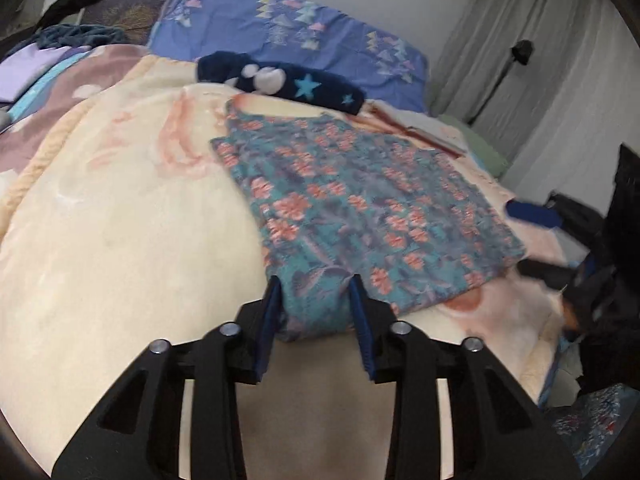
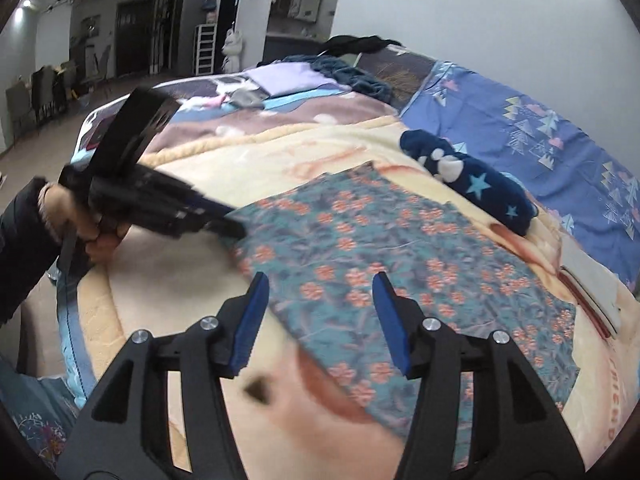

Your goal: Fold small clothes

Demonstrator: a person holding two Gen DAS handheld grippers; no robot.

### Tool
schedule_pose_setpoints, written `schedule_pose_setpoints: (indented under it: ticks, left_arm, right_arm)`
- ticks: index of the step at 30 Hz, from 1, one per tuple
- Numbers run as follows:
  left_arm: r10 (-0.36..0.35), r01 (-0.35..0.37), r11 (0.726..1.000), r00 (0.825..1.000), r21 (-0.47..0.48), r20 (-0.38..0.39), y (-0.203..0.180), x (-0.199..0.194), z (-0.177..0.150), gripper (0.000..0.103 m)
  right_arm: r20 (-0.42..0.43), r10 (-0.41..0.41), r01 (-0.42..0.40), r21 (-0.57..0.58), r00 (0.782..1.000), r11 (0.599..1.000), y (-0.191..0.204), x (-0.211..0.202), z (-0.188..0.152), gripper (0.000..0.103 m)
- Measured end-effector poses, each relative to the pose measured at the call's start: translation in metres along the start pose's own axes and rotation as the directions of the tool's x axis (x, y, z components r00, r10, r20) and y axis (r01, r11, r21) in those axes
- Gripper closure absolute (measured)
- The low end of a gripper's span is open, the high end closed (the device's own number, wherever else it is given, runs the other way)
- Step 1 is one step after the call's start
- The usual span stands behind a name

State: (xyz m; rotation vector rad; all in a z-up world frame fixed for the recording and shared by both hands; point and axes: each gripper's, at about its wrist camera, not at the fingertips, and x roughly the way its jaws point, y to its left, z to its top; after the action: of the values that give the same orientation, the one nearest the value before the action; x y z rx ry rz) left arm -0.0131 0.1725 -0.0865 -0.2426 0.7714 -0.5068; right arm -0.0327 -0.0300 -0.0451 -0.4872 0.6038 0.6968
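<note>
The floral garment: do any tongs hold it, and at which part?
The left tongs straddle the floral garment at its near corner; whether they pinch it cannot be told. The right tongs hold nothing.

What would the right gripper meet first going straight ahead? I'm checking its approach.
Most likely the floral garment: the open right gripper already hovers over its near edge, though height above the cloth is unclear.

Floral garment (image 1: 360, 208): we see thin, matt woven cloth, printed and lying fairly smooth.
Cream blanket (image 1: 120, 240): we read it as soft, fleecy plush with a matt nap.
Navy star piece (image 2: 476, 180): to us it looks like thick, fuzzy fleece.
Blue pillow (image 1: 288, 28): we see smooth, matt printed cotton-like cloth.
Left gripper (image 1: 316, 304): we see matt black plastic arms, shiny metal pins and ribbed blue pads (image 1: 269, 320).
</note>
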Motion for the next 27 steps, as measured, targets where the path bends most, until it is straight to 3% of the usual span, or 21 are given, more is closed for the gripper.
schedule_pose_setpoints:
  ticks: [1, 3, 9, 16, 20, 22, 24, 26, 27]
  left_arm:
    - [-0.014, 0.013, 1.0, 1.0, 0.011, 0.018, -0.001, -0.006, 0.001, 0.101]
    - [-0.019, 0.018, 1.0, 0.998, 0.015, 0.058, -0.005, -0.016, 0.005, 0.101]
    - [-0.032, 0.033, 0.997, 0.999, -0.071, 0.014, 0.016, -0.009, -0.019, 0.101]
    - [-0.085, 0.091, 0.995, 0.99, -0.05, 0.11, 0.011, -0.036, -0.017, 0.103]
    - [-0.102, 0.108, 0.992, 0.991, -0.071, 0.091, 0.014, -0.031, -0.017, 0.103]
    - [-0.133, 0.144, 0.985, 0.985, -0.096, 0.107, 0.018, -0.032, -0.016, 0.103]
    - [-0.152, 0.165, 0.981, 0.981, -0.1, 0.122, 0.019, -0.034, -0.011, 0.103]
    - [-0.146, 0.157, 0.984, 0.982, -0.088, 0.124, 0.018, -0.036, -0.006, 0.103]
    - [-0.14, 0.151, 0.985, 0.983, -0.085, 0.123, 0.018, -0.037, -0.004, 0.103]
  right_arm:
    - [-0.005, -0.015, 0.015, -0.012, 1.0, 1.0, 0.004, 0.003, 0.0, 0.047]
    - [-0.013, -0.026, 0.025, -0.036, 1.0, 0.999, 0.014, 0.007, 0.001, 0.046]
    - [-0.031, -0.044, 0.038, -0.175, 0.999, 0.984, 0.061, 0.029, -0.003, 0.043]
    - [-0.022, -0.137, 0.125, -0.282, 0.99, 0.951, 0.089, 0.069, -0.001, 0.043]
    - [0.05, -0.249, 0.249, -0.385, 0.967, 0.889, 0.109, 0.086, -0.002, 0.044]
    - [0.11, -0.308, 0.324, -0.451, 0.945, 0.832, 0.124, 0.096, -0.003, 0.046]
    - [0.175, -0.35, 0.389, -0.5, 0.92, 0.774, 0.135, 0.104, -0.005, 0.055]
    - [0.21, -0.363, 0.418, -0.521, 0.908, 0.744, 0.142, 0.109, -0.003, 0.099]
    - [0.207, -0.355, 0.41, -0.514, 0.911, 0.753, 0.142, 0.109, 0.0, 0.099]
